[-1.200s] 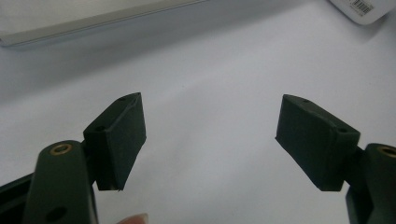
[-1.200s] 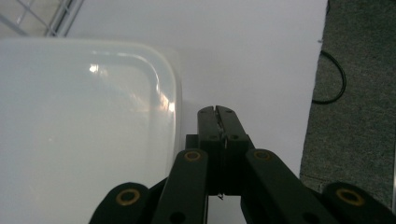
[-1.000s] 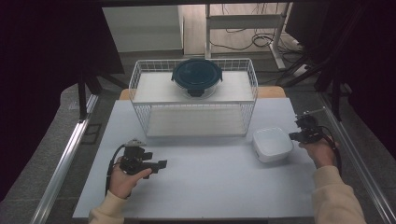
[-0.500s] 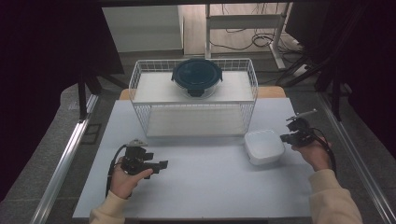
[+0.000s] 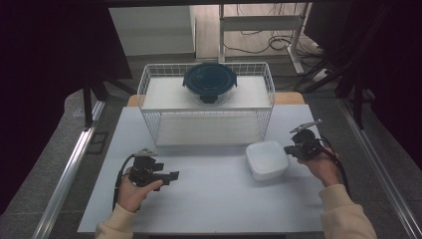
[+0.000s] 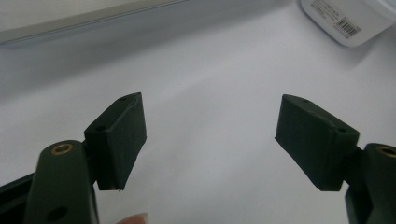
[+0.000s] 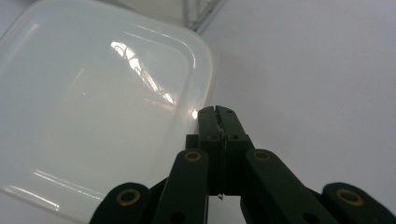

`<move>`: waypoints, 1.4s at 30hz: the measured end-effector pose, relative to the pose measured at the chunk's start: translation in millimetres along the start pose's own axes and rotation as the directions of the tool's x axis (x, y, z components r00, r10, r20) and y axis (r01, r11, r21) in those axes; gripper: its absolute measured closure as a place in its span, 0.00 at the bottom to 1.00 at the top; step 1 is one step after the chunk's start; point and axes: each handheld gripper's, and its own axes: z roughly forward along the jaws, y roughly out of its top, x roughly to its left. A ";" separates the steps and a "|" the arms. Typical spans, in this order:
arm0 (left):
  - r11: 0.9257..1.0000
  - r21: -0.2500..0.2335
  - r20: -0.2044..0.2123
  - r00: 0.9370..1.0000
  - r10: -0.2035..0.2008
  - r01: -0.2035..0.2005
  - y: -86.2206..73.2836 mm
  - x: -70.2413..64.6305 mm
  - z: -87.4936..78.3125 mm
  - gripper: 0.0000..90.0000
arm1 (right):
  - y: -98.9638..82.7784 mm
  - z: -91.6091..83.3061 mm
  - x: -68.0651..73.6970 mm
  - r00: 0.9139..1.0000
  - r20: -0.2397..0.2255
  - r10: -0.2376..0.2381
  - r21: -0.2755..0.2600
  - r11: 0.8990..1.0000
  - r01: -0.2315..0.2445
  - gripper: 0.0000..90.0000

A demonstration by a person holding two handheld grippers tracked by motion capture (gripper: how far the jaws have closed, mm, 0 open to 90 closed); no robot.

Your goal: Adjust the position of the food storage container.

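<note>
A white square plastic container (image 5: 267,160) (image 7: 93,116) lies on the white table, right of the middle. My right gripper (image 5: 288,149) (image 7: 218,111) is shut, and its closed tips rest against the container's right rim. Nothing shows between its jaws. At the front left my left gripper (image 5: 171,175) (image 6: 210,121) is held low over the bare table, pointing right. Its jaws stand open with nothing between them. In the left gripper view a corner of the container (image 6: 345,18) with a barcode label shows far off.
A white wire basket (image 5: 206,107) stands at the back middle of the table. A round container with a dark blue lid (image 5: 210,79) sits on its top shelf. Metal rails run along both table sides.
My right gripper has moved left, and the white container has slid left along with it. The left gripper has stayed in place.
</note>
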 end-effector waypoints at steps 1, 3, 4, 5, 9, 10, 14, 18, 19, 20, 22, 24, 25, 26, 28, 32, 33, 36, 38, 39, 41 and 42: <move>1.000 0.002 -0.001 1.000 0.001 -0.001 0.0 0.0 0.3 0.27 | 1.0 0.7 8.0 1.000 -0.013 -0.013 -0.006 1.000 0.012 1.00; 1.000 0.003 -0.001 1.000 0.002 -0.002 0.0 0.1 0.3 0.27 | 2.2 1.8 17.8 0.999 -0.032 -0.031 -0.013 0.999 0.031 1.00; 1.000 0.003 -0.001 1.000 0.002 -0.002 0.0 0.1 0.3 0.27 | 2.2 1.8 17.8 0.999 -0.032 -0.031 -0.013 0.999 0.031 1.00; 1.000 0.002 0.000 1.000 0.001 -0.001 0.0 0.0 0.0 0.27 | 3.3 2.9 28.0 0.997 -0.045 -0.058 -0.017 0.998 0.057 1.00; 1.000 0.003 0.000 1.000 0.001 -0.001 -0.1 -0.4 0.3 0.27 | 3.8 3.7 39.9 0.995 -0.073 -0.070 -0.027 0.997 0.068 1.00; 1.000 0.003 0.001 1.000 0.003 -0.003 -0.1 -0.5 0.4 0.27 | 3.7 3.9 43.4 0.994 -0.080 -0.070 -0.029 0.997 0.068 1.00; 1.000 0.007 0.001 1.000 0.005 -0.005 0.0 -1.1 0.9 0.27 | 3.9 3.8 56.2 0.992 -0.088 -0.092 -0.029 0.995 0.090 1.00; 1.000 0.004 0.003 1.000 0.002 -0.002 0.1 -1.3 0.8 0.27 | 4.6 3.7 70.6 0.987 -0.110 -0.121 -0.029 0.992 0.119 1.00; 1.000 0.005 0.003 1.000 0.000 0.000 0.0 -1.3 0.9 0.27 | 4.0 4.2 75.8 0.985 -0.126 -0.115 -0.032 0.993 0.112 1.00; 1.000 0.006 0.003 1.000 0.005 -0.005 0.1 -1.1 0.9 0.27 | 4.0 4.2 75.8 0.985 -0.126 -0.115 -0.032 0.993 0.112 1.00; 1.000 0.007 0.004 1.000 0.005 -0.005 0.1 -1.1 1.0 0.27 | 3.9 4.4 79.9 0.984 -0.127 -0.122 -0.034 0.992 0.118 1.00; 1.000 0.008 0.006 1.000 0.006 -0.006 0.1 -1.2 1.1 0.27 | 4.0 4.4 84.5 0.982 -0.142 -0.123 -0.034 0.992 0.119 1.00; 1.000 0.008 0.005 1.000 0.002 -0.002 0.0 -1.5 1.1 0.27 | 4.5 5.0 89.5 0.979 -0.155 -0.130 -0.035 0.991 0.126 1.00; 1.000 0.008 0.006 1.000 0.002 -0.002 0.0 -1.5 1.1 0.27 | 4.8 5.1 92.1 0.979 -0.159 -0.130 -0.034 0.991 0.127 1.00; 1.000 0.006 0.005 1.000 0.001 -0.001 0.1 -1.5 1.0 0.27 | 5.3 6.0 96.8 0.974 -0.180 -0.140 -0.041 0.990 0.135 1.00; 1.000 0.008 0.006 1.000 0.002 -0.002 0.0 -1.5 1.1 0.27 | 3.8 7.6 102.0 0.968 -0.212 -0.136 -0.055 0.990 0.127 1.00; 1.000 0.009 0.006 1.000 0.003 -0.003 0.0 -1.5 1.3 0.27 | 3.5 8.0 103.0 0.967 -0.215 -0.138 -0.061 0.990 0.128 1.00; 1.000 0.005 0.005 1.000 0.000 0.000 0.0 -1.7 0.9 0.27 | 5.7 7.7 103.1 0.966 -0.212 -0.146 -0.061 0.989 0.136 1.00; 1.000 0.003 0.005 1.000 -0.001 0.001 0.0 -1.6 0.6 0.27 | 7.8 6.8 102.6 0.968 -0.202 -0.150 -0.061 0.988 0.140 1.00; 1.000 0.002 0.005 1.000 -0.001 0.001 -0.1 -1.1 0.4 0.27 | 10.5 5.7 101.8 0.968 -0.197 -0.155 -0.066 0.987 0.145 1.00; 1.000 0.002 0.005 1.000 0.000 0.000 0.0 -0.7 0.2 0.27 | 17.1 3.8 100.8 0.969 -0.184 -0.162 -0.073 0.986 0.151 1.00; 1.000 0.004 0.005 1.000 0.002 -0.002 0.0 -0.5 0.2 0.27 | 20.5 3.7 100.0 0.970 -0.184 -0.159 -0.076 0.986 0.148 1.00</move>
